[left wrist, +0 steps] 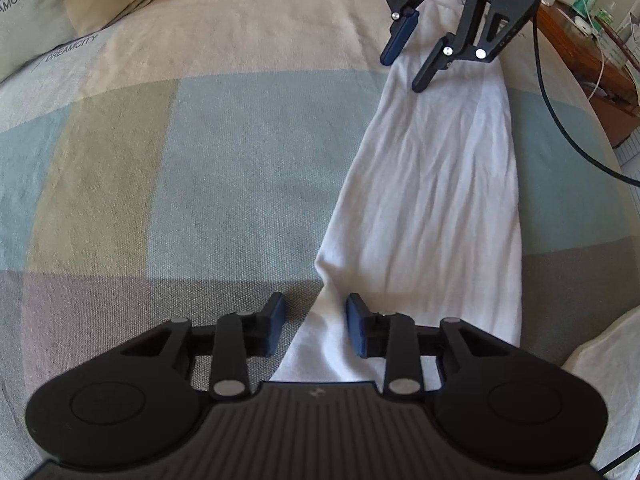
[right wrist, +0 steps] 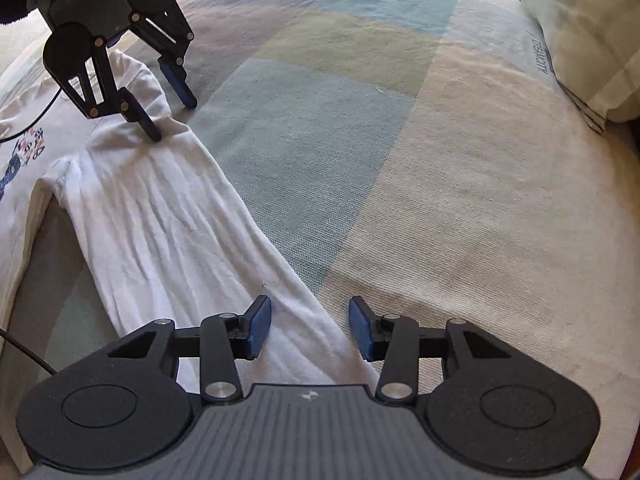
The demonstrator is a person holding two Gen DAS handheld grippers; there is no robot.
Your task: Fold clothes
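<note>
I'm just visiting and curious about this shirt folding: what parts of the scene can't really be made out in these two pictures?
- White shirt: its body and printed design run off the right wrist view's left edge.
- Sleeve end nearest the right tool: hidden under that tool's black body in the right wrist view.
- Desk clutter: too small and warped at the left wrist view's top right corner.
- Pillow lettering: cut off by the left edge.

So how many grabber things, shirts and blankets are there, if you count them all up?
Grippers: 2, the left gripper and the right gripper, both with jaws open
White shirt: 1
Checked bedspread: 1
Total: 4
</note>
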